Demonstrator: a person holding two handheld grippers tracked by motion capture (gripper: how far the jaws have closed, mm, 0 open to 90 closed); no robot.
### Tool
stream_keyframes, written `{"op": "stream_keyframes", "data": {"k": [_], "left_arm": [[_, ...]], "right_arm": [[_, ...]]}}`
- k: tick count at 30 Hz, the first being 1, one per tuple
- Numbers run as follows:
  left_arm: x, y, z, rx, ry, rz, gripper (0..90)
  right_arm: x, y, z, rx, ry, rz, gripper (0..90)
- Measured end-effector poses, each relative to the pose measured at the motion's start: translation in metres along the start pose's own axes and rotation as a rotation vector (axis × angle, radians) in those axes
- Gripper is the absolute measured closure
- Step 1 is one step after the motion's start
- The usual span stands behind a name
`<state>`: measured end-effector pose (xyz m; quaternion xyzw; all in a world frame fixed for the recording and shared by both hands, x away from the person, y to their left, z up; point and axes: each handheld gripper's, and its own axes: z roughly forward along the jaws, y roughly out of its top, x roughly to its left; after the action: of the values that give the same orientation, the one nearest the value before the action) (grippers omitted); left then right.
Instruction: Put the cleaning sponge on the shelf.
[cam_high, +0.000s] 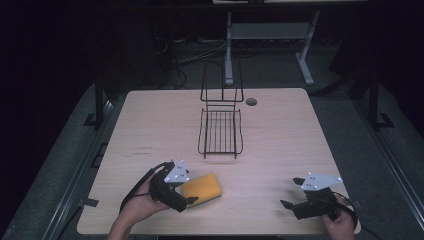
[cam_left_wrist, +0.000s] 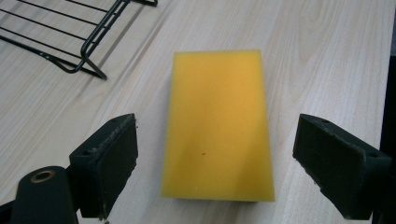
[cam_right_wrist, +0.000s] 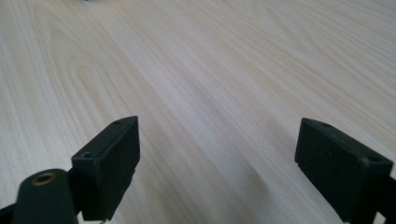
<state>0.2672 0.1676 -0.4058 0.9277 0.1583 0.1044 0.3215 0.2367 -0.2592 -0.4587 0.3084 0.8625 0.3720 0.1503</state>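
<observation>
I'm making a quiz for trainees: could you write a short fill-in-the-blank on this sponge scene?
1. The sponge lying flat on the table is ____ in colour.
2. The left tongs stand ____ around the sponge, not touching it.
3. The wire rack is ____ in colour.

Missing words: yellow; open; black

The sponge (cam_left_wrist: 217, 126) is plain yellow. The wire rack (cam_high: 220, 131) at the far middle is black. The desk (cam_high: 290, 135) is pale wood with fine grain. Both grippers' jaws are matte black.
</observation>
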Motion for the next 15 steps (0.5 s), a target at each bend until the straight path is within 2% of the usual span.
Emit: {"op": "stream_keyframes", "data": {"k": [15], "left_arm": [[0.003,0.011,0.015,0.071,-0.017,0.023,13.4]], "right_arm": [[0.0,0.0,-0.001,-0.001,-0.002,-0.005,13.8]]}}
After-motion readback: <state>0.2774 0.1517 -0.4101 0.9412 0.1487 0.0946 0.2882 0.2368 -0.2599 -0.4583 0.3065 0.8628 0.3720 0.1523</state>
